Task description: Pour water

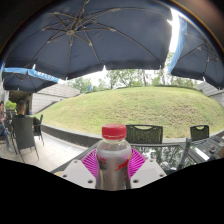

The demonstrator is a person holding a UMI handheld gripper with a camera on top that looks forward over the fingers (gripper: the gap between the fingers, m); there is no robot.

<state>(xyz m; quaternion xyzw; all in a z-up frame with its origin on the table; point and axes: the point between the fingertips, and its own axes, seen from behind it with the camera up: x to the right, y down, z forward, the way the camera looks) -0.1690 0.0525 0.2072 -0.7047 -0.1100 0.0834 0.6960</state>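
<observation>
A clear plastic water bottle (114,160) with a red cap (114,131) and a white and red label stands upright between my fingers. My gripper (113,166) is shut on the bottle, with a pink pad (92,163) pressed against each of its sides. The bottle is held up in the air, above the table level. Its lower part is hidden below the fingers. No cup or other vessel shows.
Large dark parasols (85,35) spread overhead. Dark patio chairs (143,134) and a table edge (178,150) stand just beyond the bottle. More chairs (25,135) stand to the left. A grassy slope (130,105) with trees rises behind.
</observation>
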